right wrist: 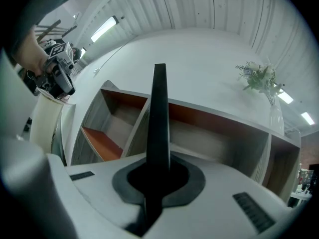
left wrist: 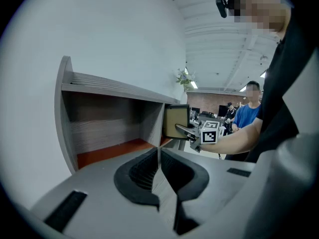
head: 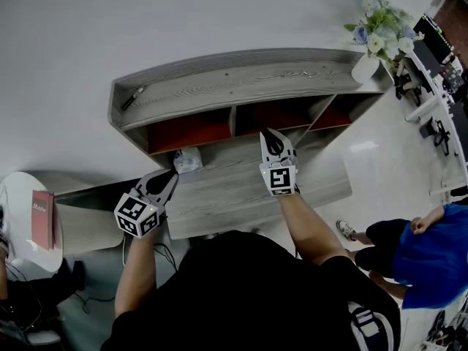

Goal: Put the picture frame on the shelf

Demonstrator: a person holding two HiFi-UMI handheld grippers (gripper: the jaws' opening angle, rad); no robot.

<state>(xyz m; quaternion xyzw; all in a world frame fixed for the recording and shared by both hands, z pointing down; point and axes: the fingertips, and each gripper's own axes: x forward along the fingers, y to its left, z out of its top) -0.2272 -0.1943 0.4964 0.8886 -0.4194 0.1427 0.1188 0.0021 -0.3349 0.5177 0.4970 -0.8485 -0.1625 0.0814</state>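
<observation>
Your left claw (head: 170,178) hovers with jaws together, nothing between them, before the shelf's (head: 219,86) left compartment. Your right claw (head: 268,139) is clamped on the picture frame (left wrist: 176,122), upright at the middle compartment's front.

Shelf (head: 241,75) top | pen (head: 132,98), upper left | vase (head: 364,69), upper right | desk (head: 241,196) below | pale object (head: 188,161), centre-left

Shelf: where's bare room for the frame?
Top board is bare between the dark pen and the vase. Middle compartment looks empty. Crowded: the ledge before the left compartment, with a small pale object.
</observation>
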